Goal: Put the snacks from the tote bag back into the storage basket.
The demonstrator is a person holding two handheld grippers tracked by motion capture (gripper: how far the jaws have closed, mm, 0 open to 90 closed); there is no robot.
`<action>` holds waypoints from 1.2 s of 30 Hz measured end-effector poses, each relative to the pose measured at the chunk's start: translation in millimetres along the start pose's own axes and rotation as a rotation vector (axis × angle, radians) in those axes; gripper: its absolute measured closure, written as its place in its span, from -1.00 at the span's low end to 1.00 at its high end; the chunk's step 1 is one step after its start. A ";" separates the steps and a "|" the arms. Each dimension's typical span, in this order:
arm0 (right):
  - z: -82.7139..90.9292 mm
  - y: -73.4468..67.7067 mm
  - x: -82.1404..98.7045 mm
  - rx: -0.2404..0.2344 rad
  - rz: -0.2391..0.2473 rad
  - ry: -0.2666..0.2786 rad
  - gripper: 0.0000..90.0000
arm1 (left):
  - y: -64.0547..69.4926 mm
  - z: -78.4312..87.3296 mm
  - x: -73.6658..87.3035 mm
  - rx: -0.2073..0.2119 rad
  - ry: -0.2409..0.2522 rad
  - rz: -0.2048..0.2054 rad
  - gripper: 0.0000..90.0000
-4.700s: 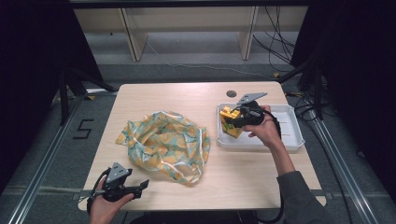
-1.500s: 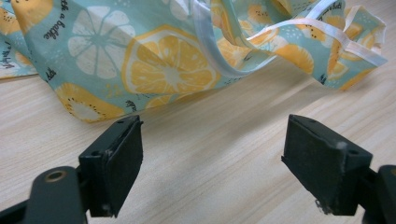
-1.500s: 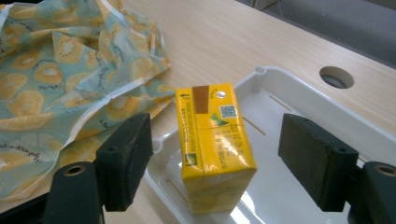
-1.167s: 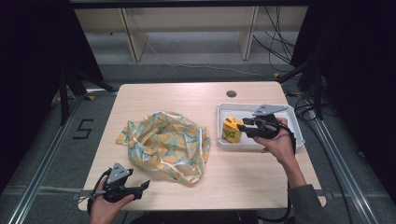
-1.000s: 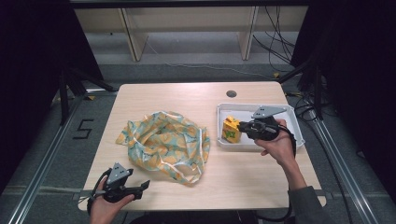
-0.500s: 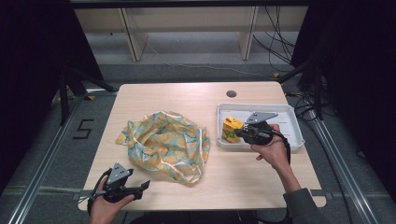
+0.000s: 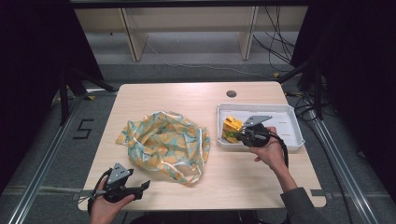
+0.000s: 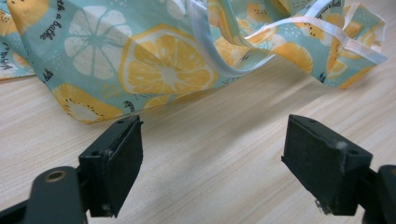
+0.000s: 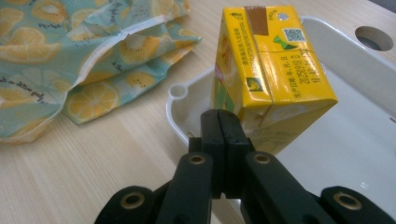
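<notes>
A yellow drink carton stands at the left end of a white tray. My right gripper is shut with nothing between its jaws. Its tips sit low against the carton's near corner, just over the tray's rim. A crumpled cloth bag with an orange-slice print lies in the middle of the table. My left gripper rests open near the front left edge, pointing at the bag, with bare wood between its jaws.
A round cable hole lies in the tabletop behind the tray. Floor rails run along both sides of the table. Bare wood stretches in front of the tray and behind the bag.
My right gripper has sunk and drifted left toward the tray's near-left corner, close beside the carton. The carton stays in the tray. The left hand has not moved.
</notes>
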State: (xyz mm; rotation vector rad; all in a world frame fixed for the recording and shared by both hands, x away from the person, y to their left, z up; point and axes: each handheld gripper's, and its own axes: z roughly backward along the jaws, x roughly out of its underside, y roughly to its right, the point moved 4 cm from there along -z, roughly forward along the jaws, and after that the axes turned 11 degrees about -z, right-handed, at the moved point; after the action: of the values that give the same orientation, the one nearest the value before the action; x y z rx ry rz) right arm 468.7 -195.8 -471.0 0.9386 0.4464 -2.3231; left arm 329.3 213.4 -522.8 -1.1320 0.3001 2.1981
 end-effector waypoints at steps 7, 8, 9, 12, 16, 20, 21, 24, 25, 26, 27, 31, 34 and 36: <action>0.0 5.3 3.9 0.014 -0.015 -0.033 1.00 | 0.0 -0.1 0.0 -0.001 0.000 -0.008 -0.57; -0.6 6.9 3.9 0.013 -0.003 -0.034 1.00 | 0.0 0.0 -0.1 -0.003 0.000 -0.007 -0.57; -3.3 7.7 4.1 0.024 -0.012 0.001 1.00 | -0.2 0.2 0.0 0.001 -0.003 -0.009 -0.57; -0.8 11.0 5.6 0.021 -0.012 -0.026 1.00 | -0.4 0.6 0.1 0.000 -0.008 -0.011 -0.57; 0.4 13.7 6.7 0.029 -0.026 -0.031 1.00 | -0.2 0.1 0.1 -0.002 -0.001 -0.009 -0.57; -0.4 18.0 8.2 0.049 -0.035 -0.009 1.00 | -0.1 0.0 0.1 -0.005 -0.001 -0.010 -0.57; 0.1 19.0 8.6 0.043 -0.035 -0.013 1.00 | -0.1 0.0 0.1 -0.001 -0.002 -0.009 -0.57; 1.9 23.0 9.4 0.048 -0.036 -0.025 1.00 | -0.1 0.1 0.0 0.000 -0.002 -0.010 -0.57; 2.5 24.1 9.5 0.046 -0.038 -0.028 1.00 | -0.1 0.1 0.0 -0.001 -0.002 -0.010 -0.57; 3.0 24.1 10.1 0.047 -0.048 -0.031 1.00 | -0.2 0.0 0.1 -0.001 -0.002 -0.010 -0.57; 1.2 25.3 10.1 0.057 -0.047 -0.005 1.00 | -0.1 0.1 0.1 -0.001 -0.002 -0.010 -0.57; 2.5 27.0 10.7 0.060 -0.051 -0.009 1.00 | 0.0 0.0 0.1 0.000 -0.003 -0.011 -0.57; 3.6 24.9 10.2 0.053 -0.060 -0.006 0.99 | -0.1 0.0 0.1 -0.001 -0.002 -0.009 -0.57; 7.9 21.0 8.4 0.043 -0.041 -0.021 0.91 | -0.5 0.5 0.2 -0.002 -0.006 -0.010 -0.57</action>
State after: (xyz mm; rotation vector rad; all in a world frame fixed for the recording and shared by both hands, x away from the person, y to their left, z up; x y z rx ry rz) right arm 473.0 -219.2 -473.3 0.9330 0.4118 -2.3859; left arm 329.2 214.1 -522.6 -1.1253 0.2888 2.1931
